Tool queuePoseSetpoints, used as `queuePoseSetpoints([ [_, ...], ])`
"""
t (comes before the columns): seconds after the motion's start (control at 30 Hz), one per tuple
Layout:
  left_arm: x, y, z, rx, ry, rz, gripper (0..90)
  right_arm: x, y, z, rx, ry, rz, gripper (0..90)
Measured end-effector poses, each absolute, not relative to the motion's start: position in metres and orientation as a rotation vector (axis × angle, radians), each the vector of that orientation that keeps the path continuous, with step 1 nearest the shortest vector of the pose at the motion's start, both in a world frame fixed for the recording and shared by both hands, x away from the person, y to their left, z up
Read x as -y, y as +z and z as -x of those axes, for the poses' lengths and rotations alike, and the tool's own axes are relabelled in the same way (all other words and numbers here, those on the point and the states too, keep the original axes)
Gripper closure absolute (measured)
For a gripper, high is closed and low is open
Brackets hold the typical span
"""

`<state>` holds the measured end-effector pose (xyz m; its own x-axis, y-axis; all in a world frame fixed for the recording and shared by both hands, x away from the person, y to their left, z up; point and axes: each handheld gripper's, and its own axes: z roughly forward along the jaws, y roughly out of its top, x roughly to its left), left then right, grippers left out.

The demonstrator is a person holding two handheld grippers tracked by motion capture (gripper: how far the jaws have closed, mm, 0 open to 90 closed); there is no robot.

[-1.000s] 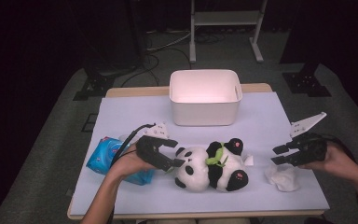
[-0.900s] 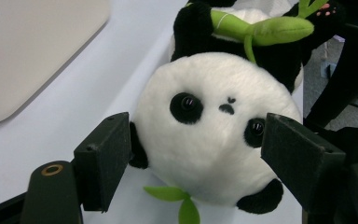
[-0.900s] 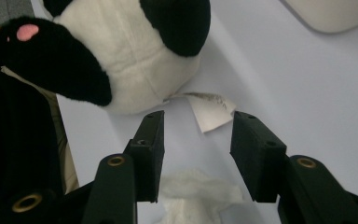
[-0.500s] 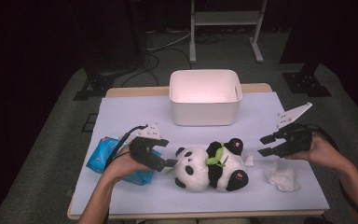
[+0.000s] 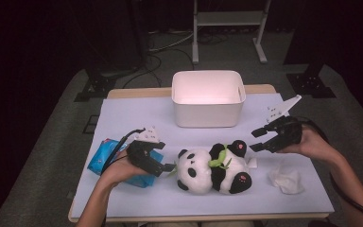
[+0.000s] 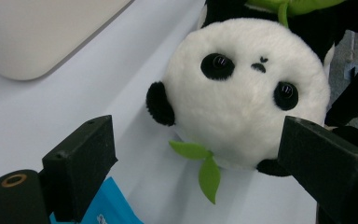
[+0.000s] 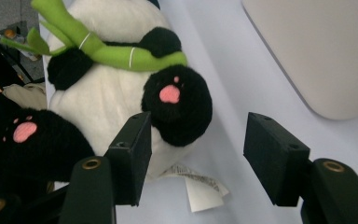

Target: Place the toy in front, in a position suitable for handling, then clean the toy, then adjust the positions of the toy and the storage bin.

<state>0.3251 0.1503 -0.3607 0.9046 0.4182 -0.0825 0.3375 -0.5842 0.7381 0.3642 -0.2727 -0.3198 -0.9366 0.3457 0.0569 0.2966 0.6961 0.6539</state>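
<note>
A: Panda toy (image 5: 213, 168) lies on its back in front-middle of the white table cover (image 5: 132, 113), head twd the left gripper (image 5: 164, 166), feet twd the right gripper (image 5: 259, 140). It holds a green bamboo stalk (image 5: 220, 157) across the chest.

B: What is around it?

A: White bin (image 5: 207, 98) stands behind it, well apart, w/ nothing between. Blue packet (image 5: 105, 158) lies under the left hand (image 5: 119, 171), partly hidden by it. Crumpled white tissue (image 5: 286, 179) lies near the right forearm, beside the panda's feet. Small sewn label (image 7: 196, 183) sticks out under the panda, near its foot (image 7: 177, 104).

B: Anything in the way of the grippers?

A: No. In left gripper view the head sits just ahead of the jaws, and a green leaf (image 6: 204, 165) hangs out between them. In right gripper view the black foot w/ pink pad is just ahead of the jaws.

B: Fingers?

A: Both spread, pinching nothing. Left jaws have just been opening, w/ only the leaf tip near them. Right jaws also have just been opening, and the gap is empty.

B: And vs. one sec ago?

A: Right gripper was farther out, by the tissue; now it is closer to the panda's feet and a bit higher. Left gripper is about the same place. Panda, bin, packet and tissue did not move.
</note>
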Motion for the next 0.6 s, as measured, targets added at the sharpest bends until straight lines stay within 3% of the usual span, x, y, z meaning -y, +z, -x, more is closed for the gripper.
queuePoseSetpoints([
  [0.6,-0.162,-0.362,-0.319,-0.557,0.130,-2.233,10.1,0.241,-0.297,-0.379,-2.840,1.052,-0.419,39.4],
])
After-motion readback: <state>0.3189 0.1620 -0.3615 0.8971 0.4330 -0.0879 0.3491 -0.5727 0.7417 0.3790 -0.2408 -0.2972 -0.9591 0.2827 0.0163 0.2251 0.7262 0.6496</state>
